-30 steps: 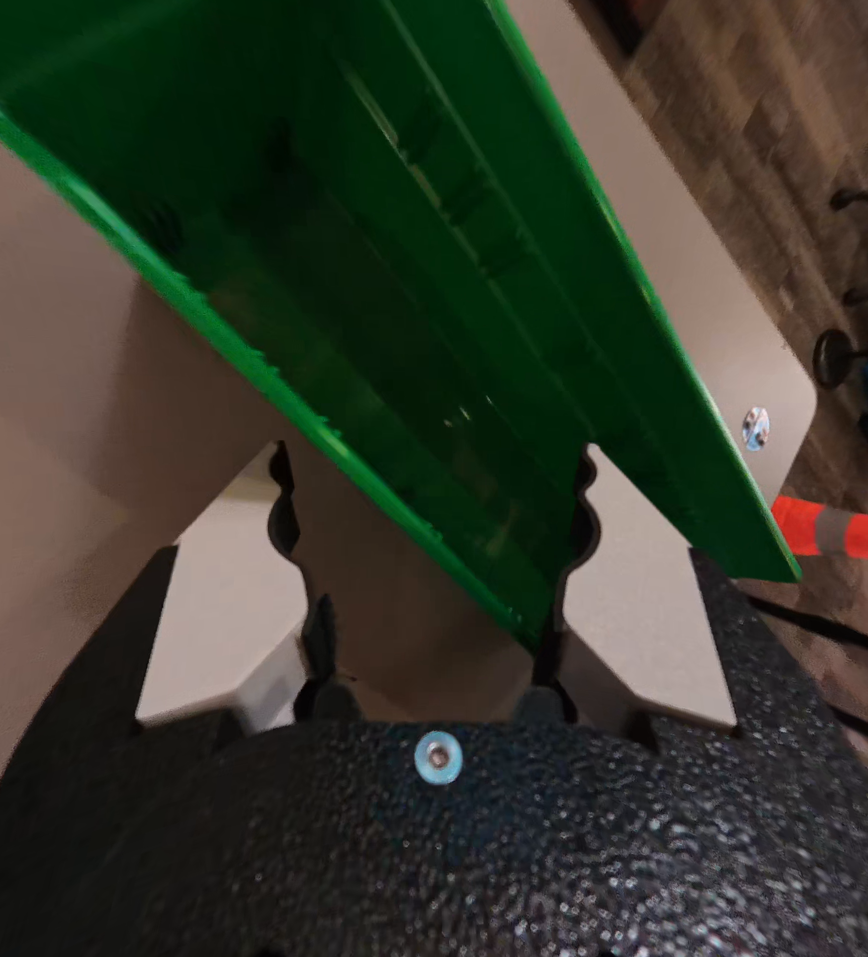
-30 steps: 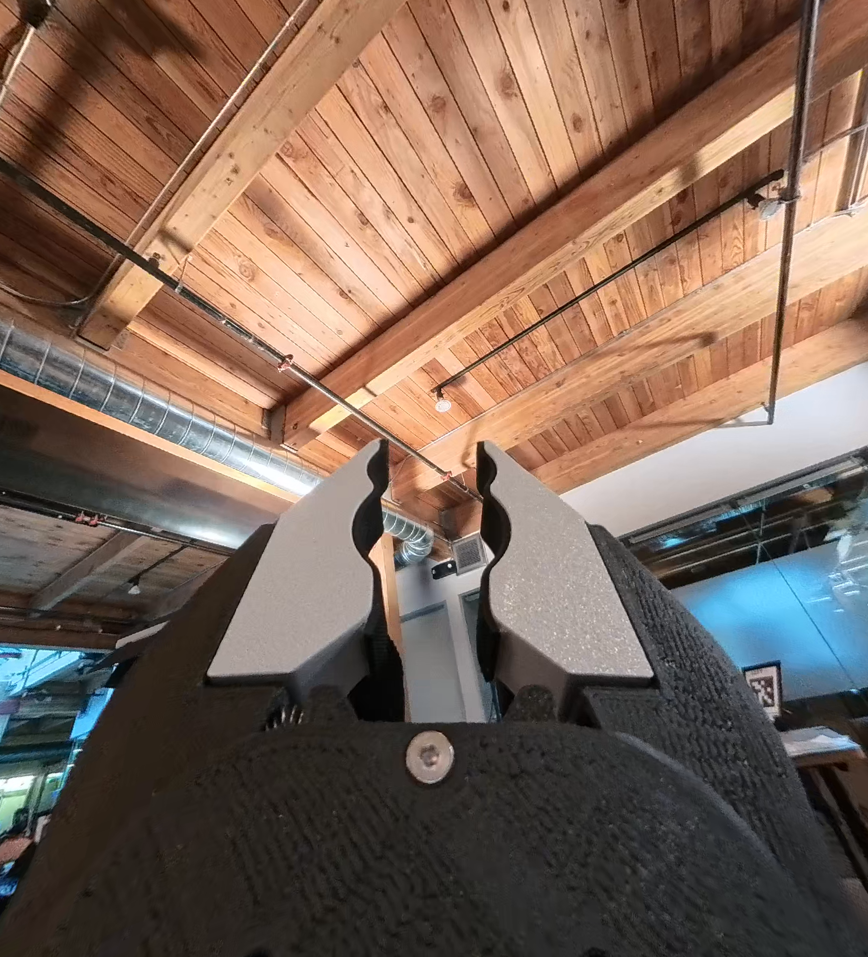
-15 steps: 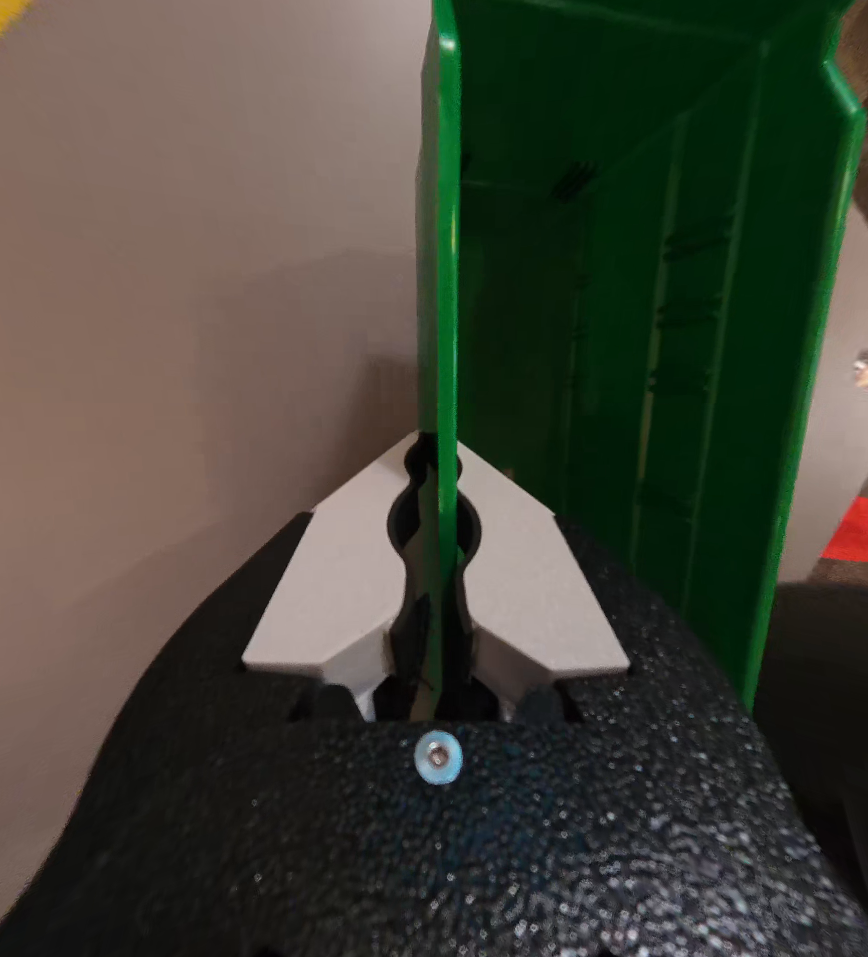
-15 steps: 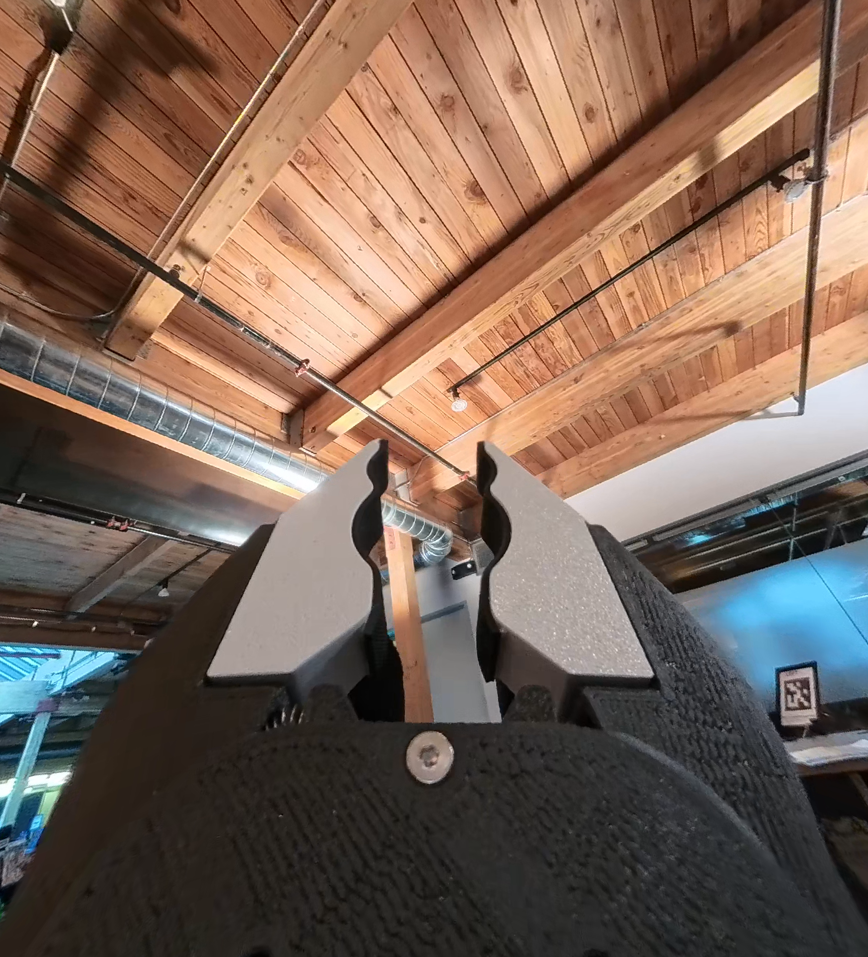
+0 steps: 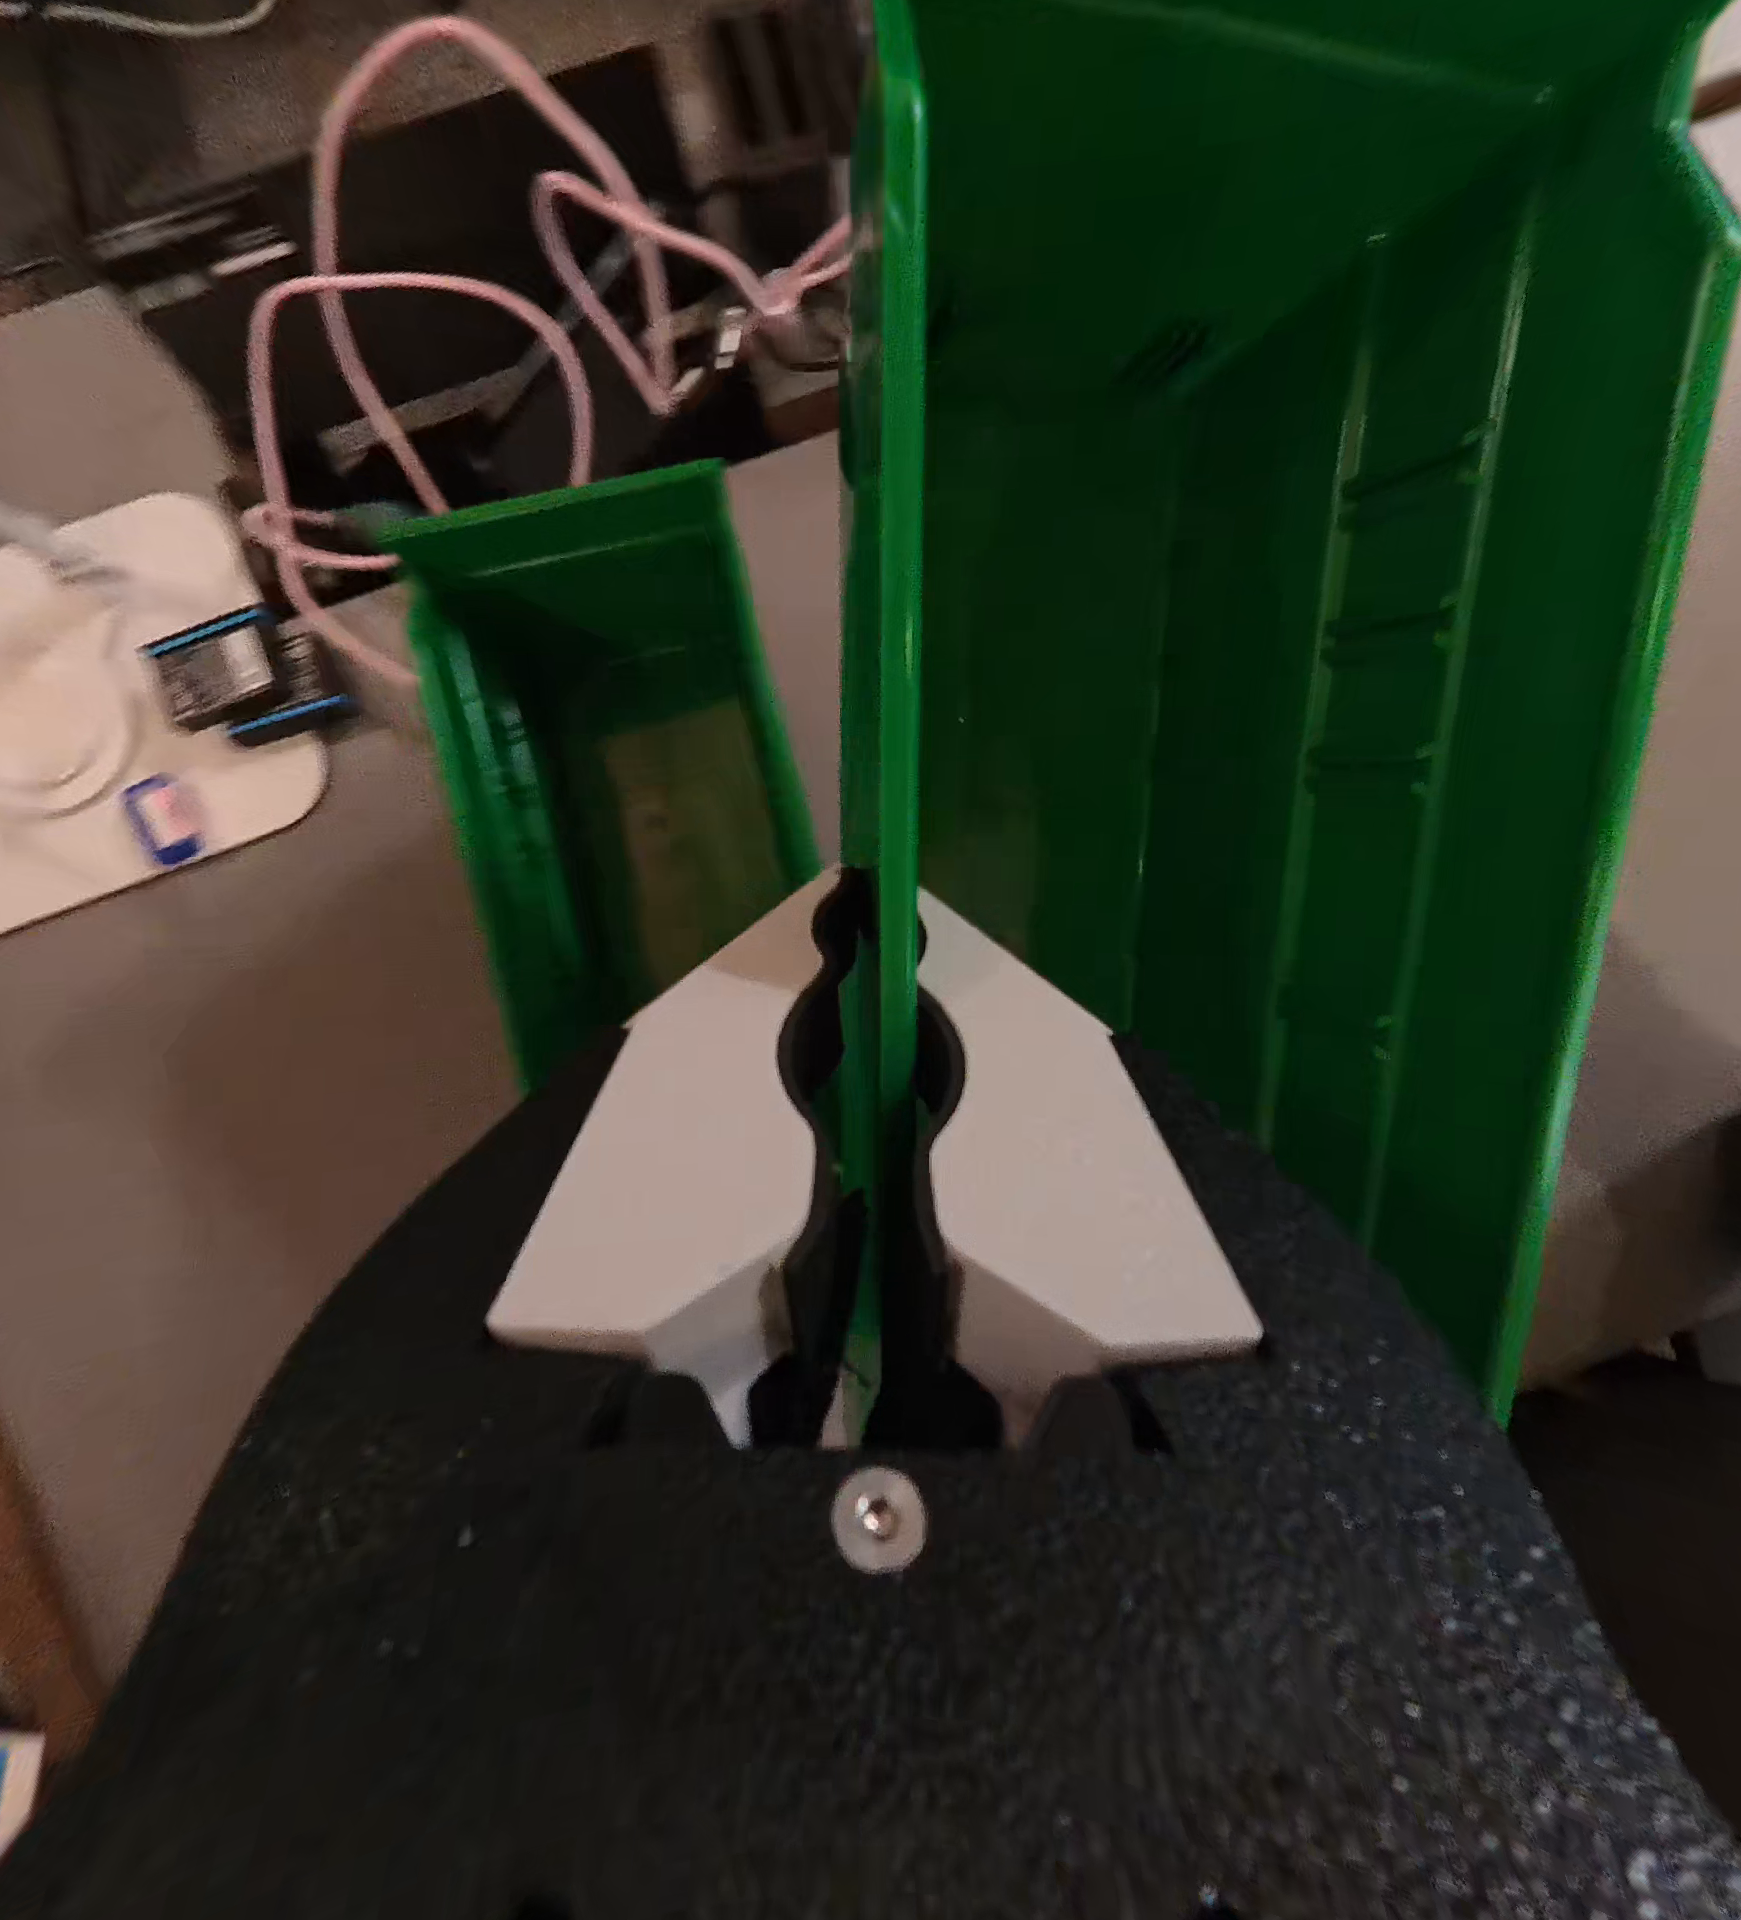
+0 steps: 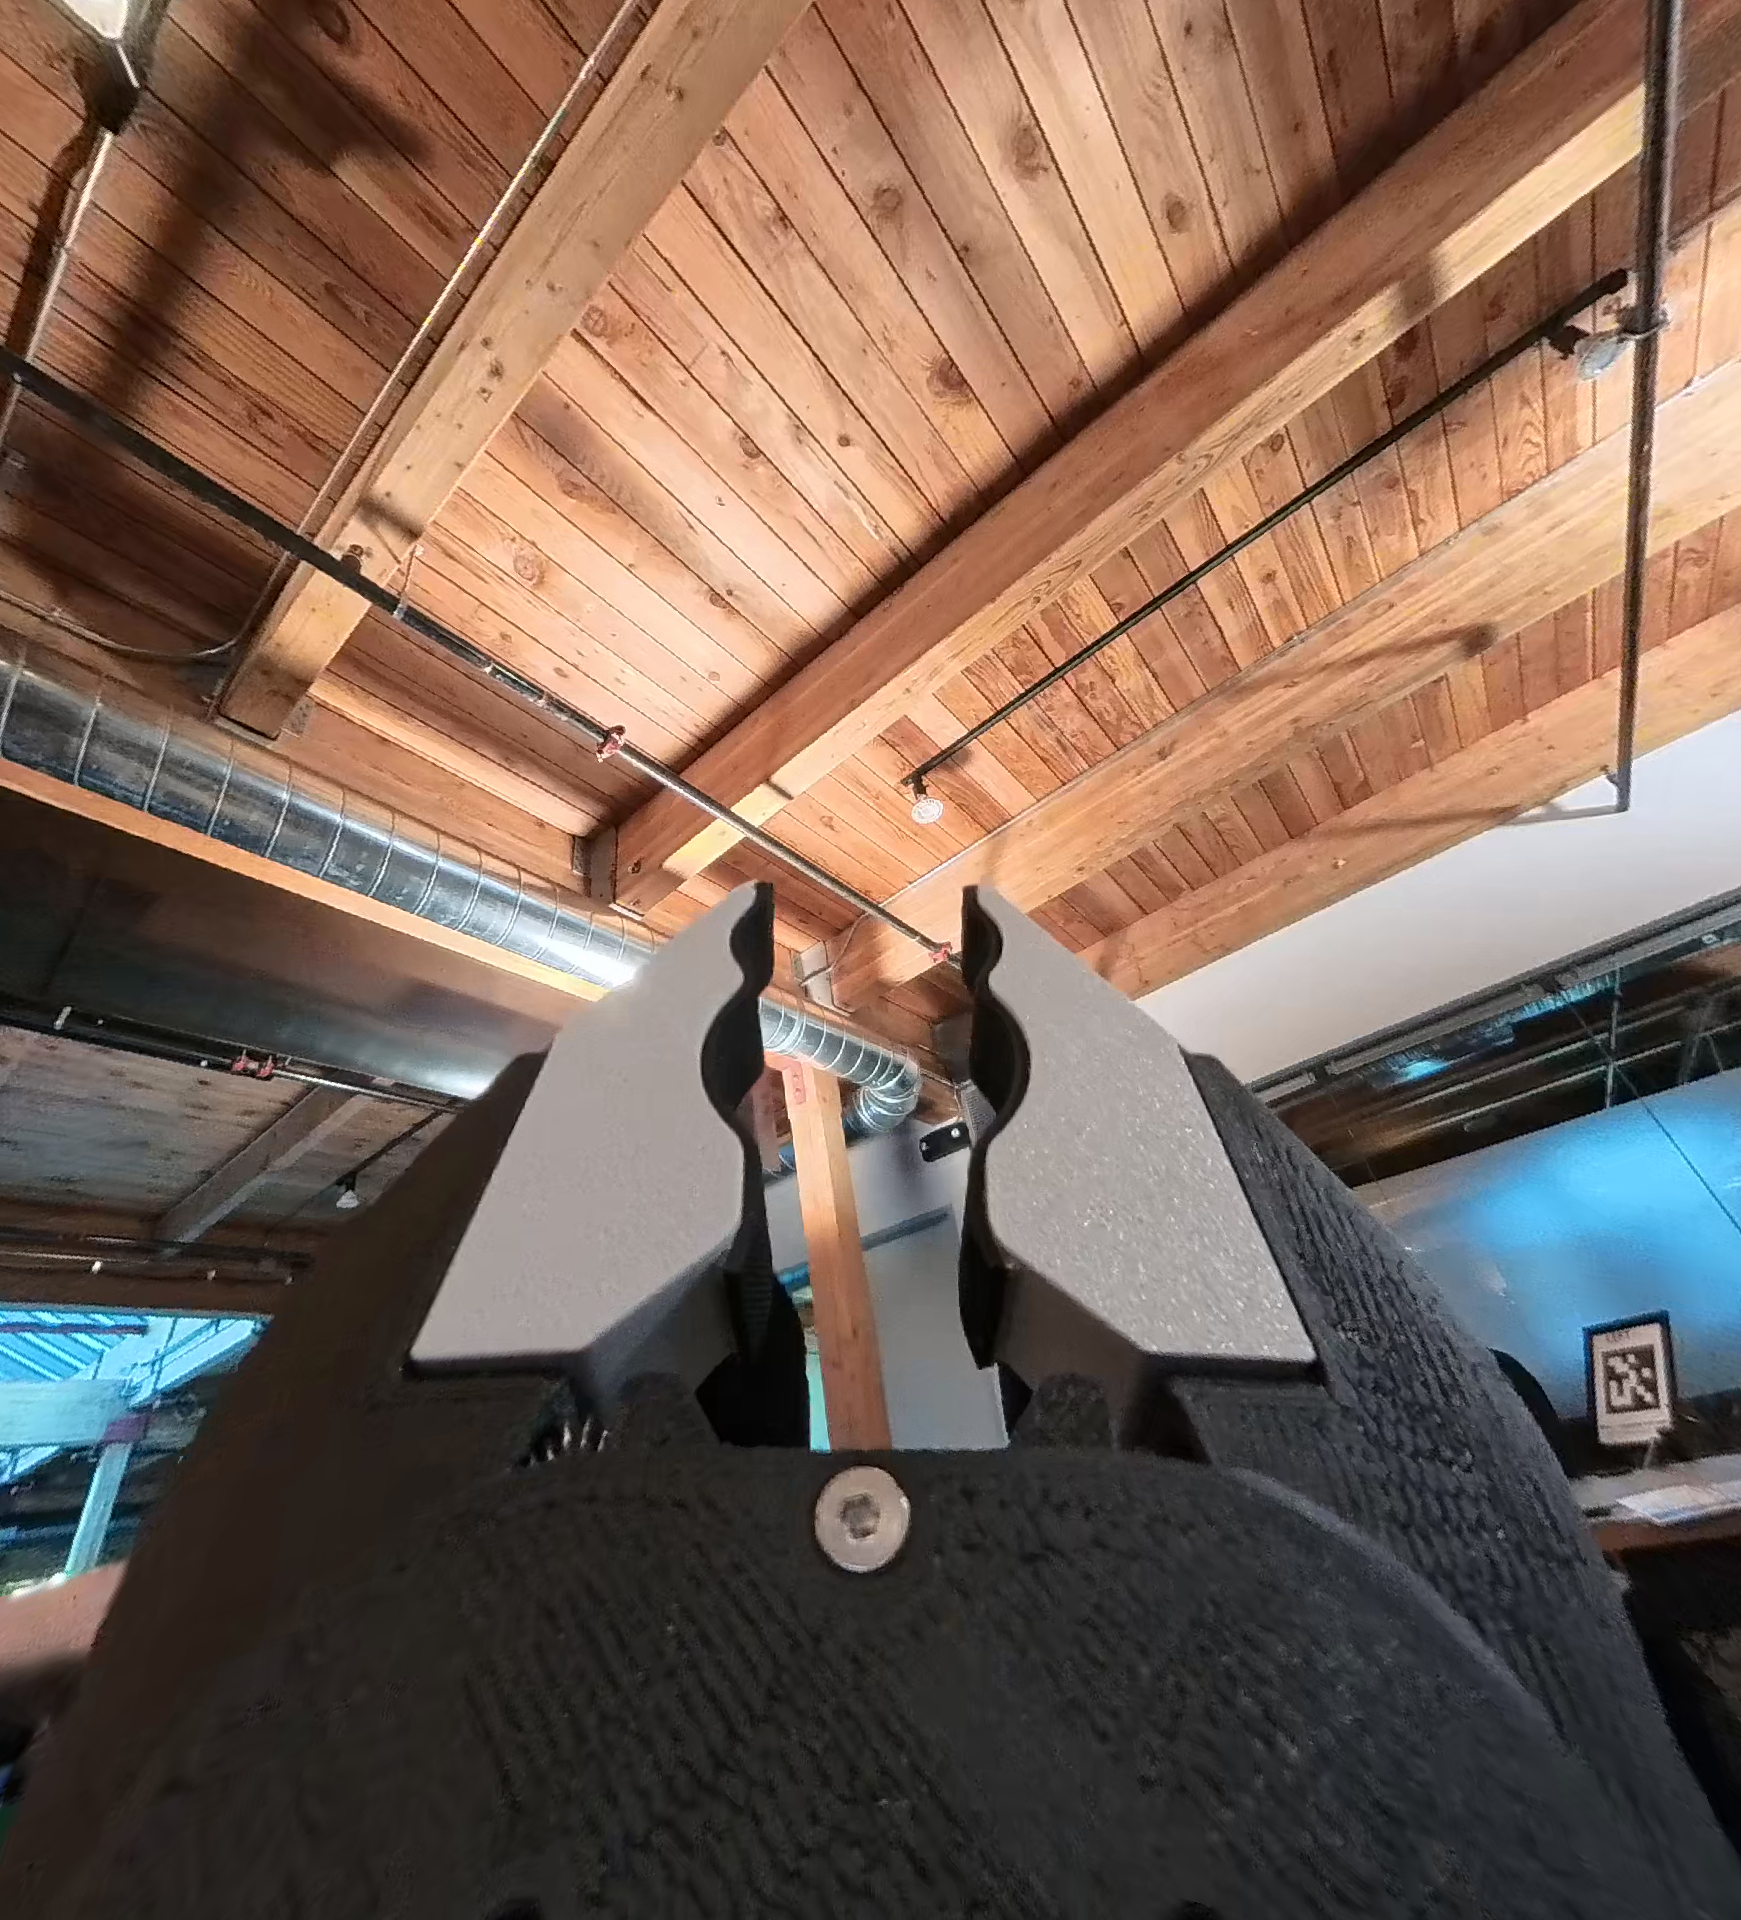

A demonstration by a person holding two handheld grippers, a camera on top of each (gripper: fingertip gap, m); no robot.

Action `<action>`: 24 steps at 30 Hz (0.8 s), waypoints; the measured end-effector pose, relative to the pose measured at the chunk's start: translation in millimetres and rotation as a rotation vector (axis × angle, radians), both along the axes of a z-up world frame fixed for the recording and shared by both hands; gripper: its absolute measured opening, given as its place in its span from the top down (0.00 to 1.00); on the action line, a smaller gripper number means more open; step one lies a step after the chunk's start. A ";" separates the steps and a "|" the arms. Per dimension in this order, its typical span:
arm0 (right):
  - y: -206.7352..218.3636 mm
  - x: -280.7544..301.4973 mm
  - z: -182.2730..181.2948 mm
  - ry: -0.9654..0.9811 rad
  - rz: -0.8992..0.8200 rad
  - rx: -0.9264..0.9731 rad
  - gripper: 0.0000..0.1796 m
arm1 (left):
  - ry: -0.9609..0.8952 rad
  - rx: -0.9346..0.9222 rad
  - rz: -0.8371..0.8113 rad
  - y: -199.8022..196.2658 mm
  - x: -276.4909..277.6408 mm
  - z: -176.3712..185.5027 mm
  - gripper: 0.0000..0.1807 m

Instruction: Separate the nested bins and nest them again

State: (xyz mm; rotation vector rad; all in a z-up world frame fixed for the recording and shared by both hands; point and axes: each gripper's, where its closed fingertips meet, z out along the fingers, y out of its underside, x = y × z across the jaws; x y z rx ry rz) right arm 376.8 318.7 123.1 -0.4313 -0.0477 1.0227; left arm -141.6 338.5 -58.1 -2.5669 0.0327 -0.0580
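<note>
One bin wall [image 5: 881, 520] in left gripper [image 5: 871, 935]

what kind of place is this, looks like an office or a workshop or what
Probably a converted loft or warehouse used as a lab or office. The right wrist view shows a timber plank ceiling, an exposed metal duct and glass partitions; the left shows a grey table with a green bin and loose cables.

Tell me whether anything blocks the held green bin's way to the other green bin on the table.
Nothing visible does. The left tool is shut on the held bin's side wall, and the second bin sits open on the table, with no object between them in this view.
</note>
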 end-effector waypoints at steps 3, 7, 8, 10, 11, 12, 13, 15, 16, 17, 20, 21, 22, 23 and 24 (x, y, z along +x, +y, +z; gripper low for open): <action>-0.3 -3.6 0.5 -0.013 -0.003 0.001 0.81 | 0.007 -0.062 0.096 -5.5 -41.1 0.5 0.99; -2.5 -5.5 1.3 -0.022 0.002 0.009 0.81 | -0.039 -0.165 0.162 -8.6 -73.1 -23.5 0.99; -2.9 -5.3 1.4 -0.022 0.002 0.011 0.81 | -0.059 -0.182 0.175 -8.2 -77.7 -30.3 0.99; -2.9 -4.5 1.4 -0.019 0.001 0.012 0.81 | -0.078 -0.211 0.198 -7.0 -86.7 -42.9 0.99; -2.5 -4.3 1.2 -0.019 0.001 0.012 0.81 | -0.074 -0.220 0.213 -6.1 -92.3 -47.9 0.99; -2.0 -4.2 1.0 -0.018 0.003 0.011 0.81 | -0.061 -0.225 0.227 -4.8 -98.3 -52.0 0.99; -1.5 -4.3 0.9 -0.018 0.005 0.010 0.81 | -0.046 -0.230 0.235 -3.9 -103.9 -55.6 0.99; -0.8 -4.7 0.8 -0.019 0.011 0.009 0.81 | -0.078 -0.235 0.233 -0.7 -104.9 -62.4 0.99; -0.5 -4.9 0.9 -0.019 0.012 0.009 0.81 | -0.097 -0.242 0.229 0.2 -104.1 -66.7 0.99; 0.0 -5.1 0.8 -0.020 0.012 0.008 0.81 | -0.107 -0.253 0.220 0.8 -103.4 -71.3 0.99; 0.8 -6.5 0.8 -0.022 0.016 0.007 0.81 | -0.117 -0.270 0.215 3.4 -102.8 -84.2 0.99; 0.9 -7.0 0.8 -0.023 0.018 0.007 0.81 | -0.118 -0.267 0.212 5.1 -102.6 -87.6 0.99; 1.0 -7.5 0.8 -0.024 0.019 0.007 0.81 | -0.115 -0.264 0.212 6.6 -103.0 -90.9 0.99; 0.7 -8.0 1.0 -0.026 0.021 0.007 0.81 | -0.109 -0.261 0.210 8.0 -103.8 -94.0 0.99; 0.4 -8.6 1.1 -0.027 0.021 0.008 0.81 | -0.109 -0.263 0.208 8.4 -104.0 -97.1 0.99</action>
